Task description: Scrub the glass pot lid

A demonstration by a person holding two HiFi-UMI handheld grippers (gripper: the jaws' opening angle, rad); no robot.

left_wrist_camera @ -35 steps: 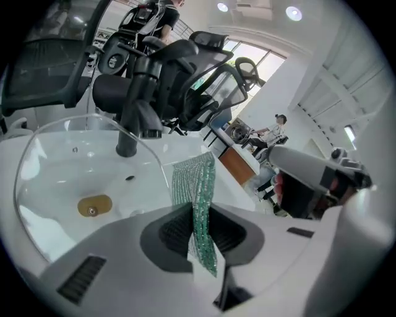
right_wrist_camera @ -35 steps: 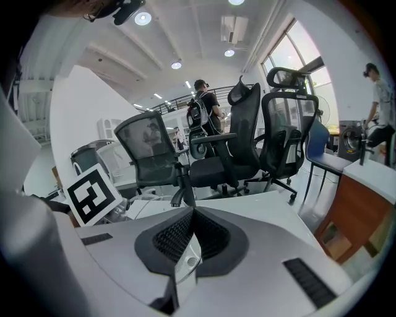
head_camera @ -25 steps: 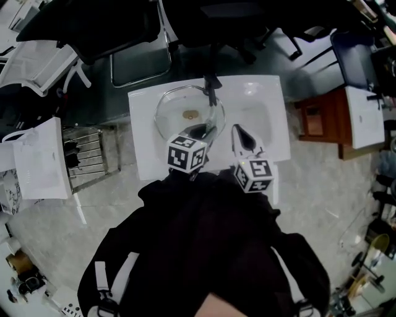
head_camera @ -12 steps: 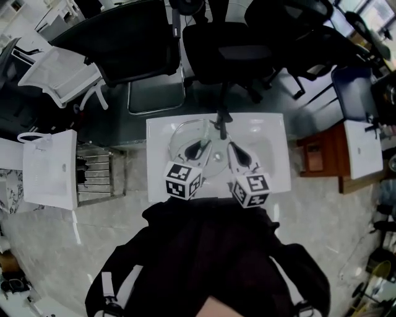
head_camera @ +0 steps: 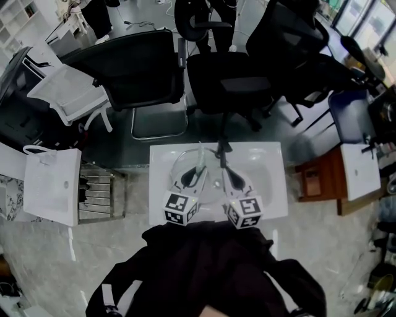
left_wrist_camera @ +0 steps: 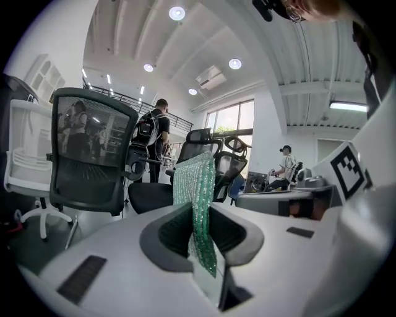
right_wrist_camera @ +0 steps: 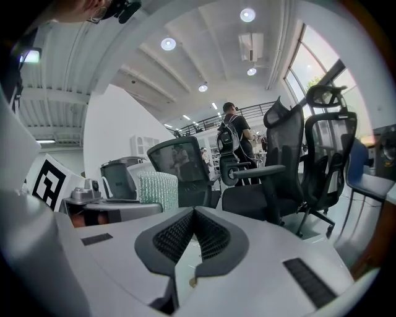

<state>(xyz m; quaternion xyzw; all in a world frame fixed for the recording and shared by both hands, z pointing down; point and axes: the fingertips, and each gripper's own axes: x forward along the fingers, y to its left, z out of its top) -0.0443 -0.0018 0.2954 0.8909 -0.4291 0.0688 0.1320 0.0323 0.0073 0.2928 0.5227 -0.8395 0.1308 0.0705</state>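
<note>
Right hand-held gripper (head_camera: 226, 174) newly on glass pot lid (head_camera: 184, 162)

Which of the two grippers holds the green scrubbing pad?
The left gripper: a green mesh pad stands clamped between its jaws. The right gripper is shut on the glass pot lid, a thin clear sheet, with no pad.

I see a white surface (head_camera: 275, 186) standing on a pale, mottled floor (head_camera: 62, 247). Behind it are black office chairs (head_camera: 139, 68), with a mesh-backed chair (head_camera: 291, 43) further right and a white chair (head_camera: 65, 93) off to the left. A brown wooden cabinet (head_camera: 315, 176) sits just right of the surface, and a wire rack (head_camera: 99, 186) sits just left of it. Through the left gripper view, round ceiling lights (left_wrist_camera: 177, 13) glow in a white ceiling. Tall windows (left_wrist_camera: 232, 121) let daylight in.
</note>
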